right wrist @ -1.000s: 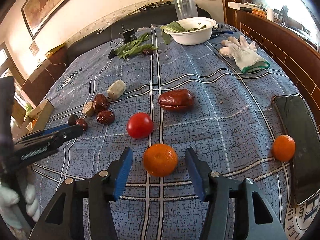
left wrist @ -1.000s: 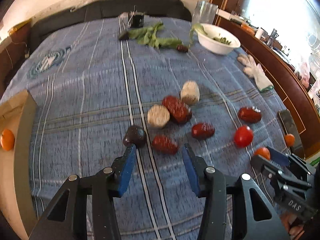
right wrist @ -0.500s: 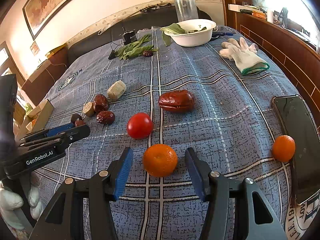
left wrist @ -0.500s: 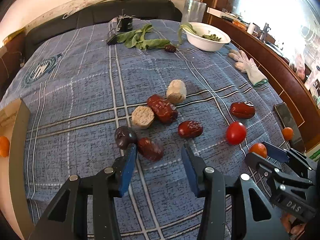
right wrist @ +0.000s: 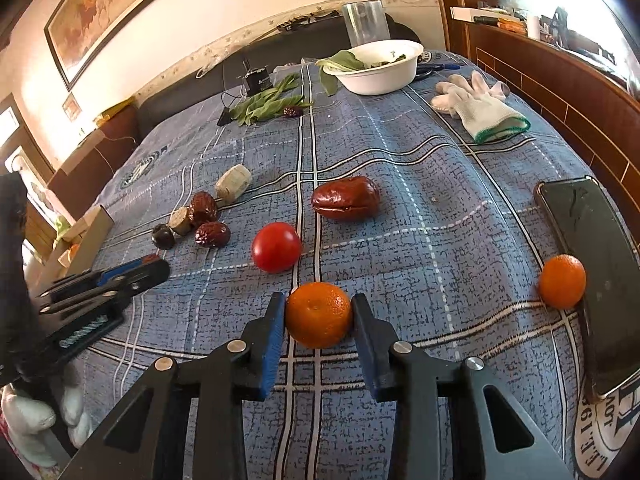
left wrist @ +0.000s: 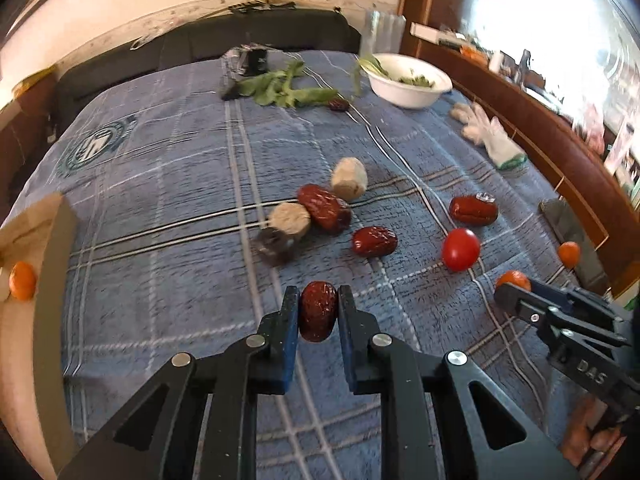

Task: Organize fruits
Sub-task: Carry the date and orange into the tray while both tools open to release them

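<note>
Half a second ago both claws stood spread. Now the left claw [left wrist: 319, 312] is clenched on a wrinkled dark-red date [left wrist: 318, 316], and the right claw [right wrist: 319, 314] grips the round orange tangerine [right wrist: 319, 314], at 6 o'clock from the red tomato [right wrist: 276, 247]. Both fruits look ready to carry off the blue plaid cloth [right wrist: 420, 240].

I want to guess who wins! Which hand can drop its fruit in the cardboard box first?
Probably the left gripper: it holds a red date, and the cardboard box sits on its side.
</note>
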`<state>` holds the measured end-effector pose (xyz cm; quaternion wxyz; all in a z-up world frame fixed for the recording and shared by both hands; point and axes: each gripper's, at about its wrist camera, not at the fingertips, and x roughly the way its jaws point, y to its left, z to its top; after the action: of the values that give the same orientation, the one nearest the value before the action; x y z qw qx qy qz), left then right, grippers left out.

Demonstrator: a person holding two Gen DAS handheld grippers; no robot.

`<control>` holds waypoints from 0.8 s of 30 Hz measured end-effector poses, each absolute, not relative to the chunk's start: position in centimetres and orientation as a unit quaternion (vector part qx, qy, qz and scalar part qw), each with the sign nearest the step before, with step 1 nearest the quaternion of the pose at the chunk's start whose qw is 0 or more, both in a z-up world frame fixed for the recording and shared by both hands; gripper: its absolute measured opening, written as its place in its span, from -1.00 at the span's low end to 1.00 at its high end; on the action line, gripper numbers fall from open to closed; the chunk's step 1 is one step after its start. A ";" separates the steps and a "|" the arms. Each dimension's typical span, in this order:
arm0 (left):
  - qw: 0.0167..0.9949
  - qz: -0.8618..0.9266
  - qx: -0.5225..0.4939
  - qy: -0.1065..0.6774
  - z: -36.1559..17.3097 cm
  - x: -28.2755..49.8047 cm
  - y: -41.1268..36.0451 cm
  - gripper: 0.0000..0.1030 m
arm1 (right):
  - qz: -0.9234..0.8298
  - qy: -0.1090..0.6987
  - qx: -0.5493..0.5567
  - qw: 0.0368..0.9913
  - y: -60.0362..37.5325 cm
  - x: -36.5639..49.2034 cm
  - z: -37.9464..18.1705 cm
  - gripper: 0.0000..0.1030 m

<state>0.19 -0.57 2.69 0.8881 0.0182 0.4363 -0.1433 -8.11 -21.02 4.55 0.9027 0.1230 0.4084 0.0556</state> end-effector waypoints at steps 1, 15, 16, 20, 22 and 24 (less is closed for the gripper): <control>0.890 -0.141 0.011 0.434 3.1 -0.3 -0.1 -0.66 | 0.058 0.407 0.125 0.903 -21.0 -8.4 4.7 -0.31; 0.918 -0.089 -0.066 0.381 8.8 -7.8 9.7 -0.65 | 0.111 0.361 0.076 0.923 -14.5 -12.7 10.6 -0.30; 0.920 -0.079 -0.072 0.376 9.3 -8.3 11.1 -0.65 | 0.125 0.355 0.066 0.924 -13.2 -12.9 11.4 -0.30; 0.928 -0.028 -0.090 0.361 11.3 -9.3 17.0 -0.65 | 0.183 0.336 0.037 0.923 -8.3 -12.8 14.3 -0.30; 0.927 -0.005 -0.100 0.362 12.2 -9.2 19.8 -0.65 | 0.224 0.326 0.034 0.918 -5.6 -12.3 16.3 -0.30; 0.925 0.014 -0.106 0.365 12.9 -8.7 22.1 -0.65 | 0.252 0.316 0.031 0.914 -3.4 -11.6 17.9 -0.29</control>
<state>-8.73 22.12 12.86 0.9248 -0.1060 0.3651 0.0137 -11.62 -3.38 17.93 0.9140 0.0312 0.3163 0.2522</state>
